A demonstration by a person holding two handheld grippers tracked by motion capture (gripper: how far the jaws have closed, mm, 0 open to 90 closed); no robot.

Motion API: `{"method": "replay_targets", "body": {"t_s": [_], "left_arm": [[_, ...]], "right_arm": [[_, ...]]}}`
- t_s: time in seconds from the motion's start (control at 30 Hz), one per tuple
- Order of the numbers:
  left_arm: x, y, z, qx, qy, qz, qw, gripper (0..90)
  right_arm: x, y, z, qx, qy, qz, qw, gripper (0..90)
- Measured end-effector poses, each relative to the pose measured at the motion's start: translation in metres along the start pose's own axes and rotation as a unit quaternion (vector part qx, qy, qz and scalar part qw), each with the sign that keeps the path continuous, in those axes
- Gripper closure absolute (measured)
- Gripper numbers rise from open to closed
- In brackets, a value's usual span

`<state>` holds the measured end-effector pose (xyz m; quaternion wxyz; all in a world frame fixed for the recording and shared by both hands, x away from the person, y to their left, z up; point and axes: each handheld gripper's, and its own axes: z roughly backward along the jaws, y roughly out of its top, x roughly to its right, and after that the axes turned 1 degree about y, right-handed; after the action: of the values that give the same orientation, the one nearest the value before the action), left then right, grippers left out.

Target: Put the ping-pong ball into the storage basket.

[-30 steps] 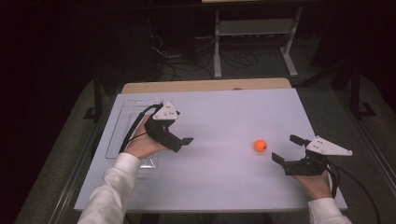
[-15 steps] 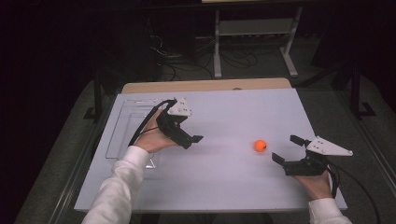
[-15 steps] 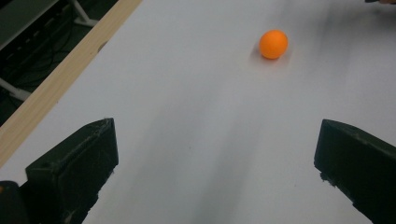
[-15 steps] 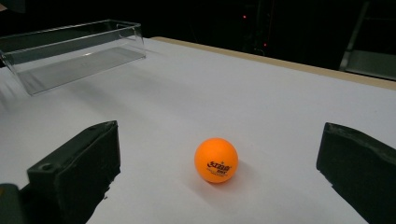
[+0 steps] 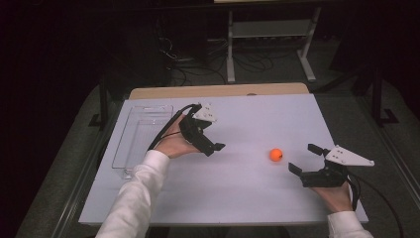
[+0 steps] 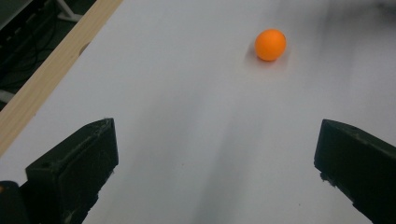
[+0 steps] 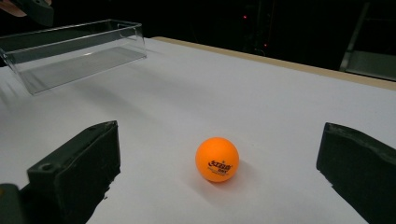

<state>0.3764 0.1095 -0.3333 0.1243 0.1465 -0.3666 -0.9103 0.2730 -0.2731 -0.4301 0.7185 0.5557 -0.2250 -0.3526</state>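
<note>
An orange ping-pong ball is sitting on the white desk, right of centre, untouched and with bare surface all around it. The right tongs are lying low just right of the ball with their jaws spread wide and gripping nothing, the ball showing close ahead between them in the right gripper view. The left tongs are hovering left of centre, beside the clear plastic tray at the desk's left edge, jaws also gaping wide and empty, pointing right toward the ball, which is lying well apart from them.
</note>
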Motion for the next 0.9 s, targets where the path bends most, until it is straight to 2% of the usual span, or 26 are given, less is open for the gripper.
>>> {"method": "replay_targets", "body": {"t_s": [0.17, 0.5, 0.63, 0.67, 0.9], "left_arm": [[0.002, 0.005, -0.006, -0.008, -0.006, -0.01, 0.9999, 0.0], [0.005, 0.019, -0.022, -0.009, -0.02, -0.021, 0.9995, 0.0], [0.005, 0.022, -0.029, -0.016, -0.024, -0.029, 0.9992, 0.0], [0.006, 0.025, -0.035, -0.016, -0.03, -0.03, 0.999, 0.0], [0.01, 0.031, -0.044, -0.021, -0.041, -0.04, 0.9982, 0.0]], "right_arm": [[0.0, 0.0, 0.0, -0.001, 0.0, 0.001, 1.0, 0.0], [-0.001, -0.001, 0.001, 0.0, 0.002, -0.001, 1.0, 0.0], [-0.001, -0.001, 0.001, -0.001, 0.002, -0.001, 1.0, 0.0], [-0.001, -0.001, 0.002, -0.001, 0.001, -0.001, 1.0, 0.0], [-0.001, -0.002, 0.002, -0.001, 0.0, 0.0, 1.0, 0.0]]}}
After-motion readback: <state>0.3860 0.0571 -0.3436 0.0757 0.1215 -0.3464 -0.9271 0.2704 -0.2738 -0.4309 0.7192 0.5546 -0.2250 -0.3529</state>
